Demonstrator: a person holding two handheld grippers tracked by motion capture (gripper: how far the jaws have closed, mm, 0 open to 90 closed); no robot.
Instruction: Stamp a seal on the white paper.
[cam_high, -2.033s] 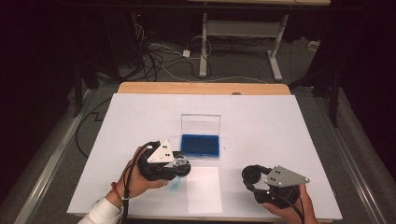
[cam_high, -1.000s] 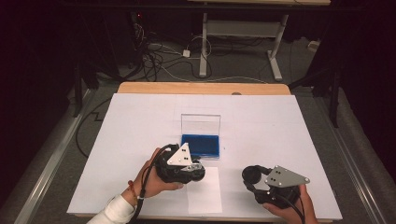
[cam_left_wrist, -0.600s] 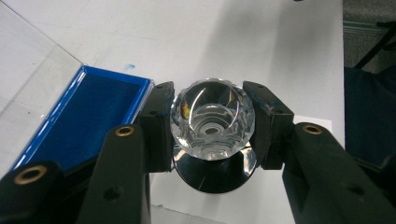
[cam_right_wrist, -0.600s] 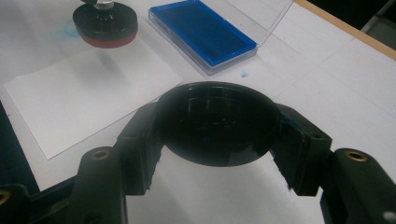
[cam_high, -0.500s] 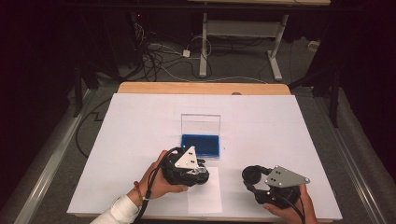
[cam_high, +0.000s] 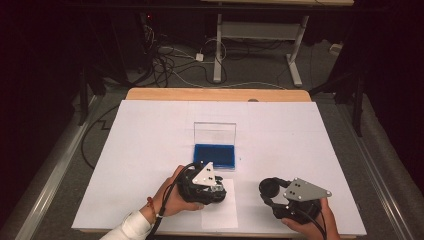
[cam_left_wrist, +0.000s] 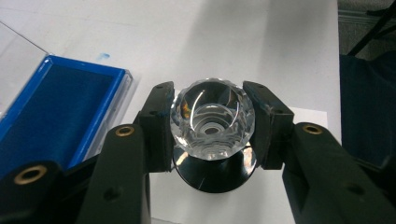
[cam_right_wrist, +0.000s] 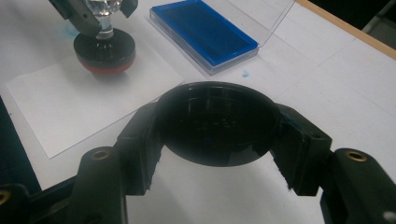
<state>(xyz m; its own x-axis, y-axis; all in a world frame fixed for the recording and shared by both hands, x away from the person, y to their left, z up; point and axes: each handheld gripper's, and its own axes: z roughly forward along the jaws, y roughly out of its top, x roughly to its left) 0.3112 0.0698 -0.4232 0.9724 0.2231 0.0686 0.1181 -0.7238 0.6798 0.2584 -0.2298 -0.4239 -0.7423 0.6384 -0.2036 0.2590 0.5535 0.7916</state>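
My left gripper (cam_left_wrist: 212, 123) is shut on the faceted clear knob (cam_left_wrist: 212, 119) of a stamp, whose round black base (cam_left_wrist: 215, 175) hangs below the jaws. In the right gripper view the stamp (cam_right_wrist: 105, 49) shows a red underside, low over or on a white paper sheet (cam_right_wrist: 70, 107); I cannot tell which. My right gripper (cam_right_wrist: 217, 135) is shut on a round black cap (cam_right_wrist: 217, 123), held near the table's front right (cam_high: 272, 190). A blue ink pad (cam_high: 214, 156) lies in its open clear case just beyond the left gripper (cam_high: 215, 192).
The case's clear lid (cam_high: 215, 132) stands upright behind the pad. White covering (cam_high: 310, 140) spreads over the table, with a wooden edge (cam_high: 215, 94) at the back. Cables and a desk frame are on the floor beyond.
My left gripper carried the stamp rightward over the paper sheet, then a little toward the front edge. The right gripper with the cap stayed put.
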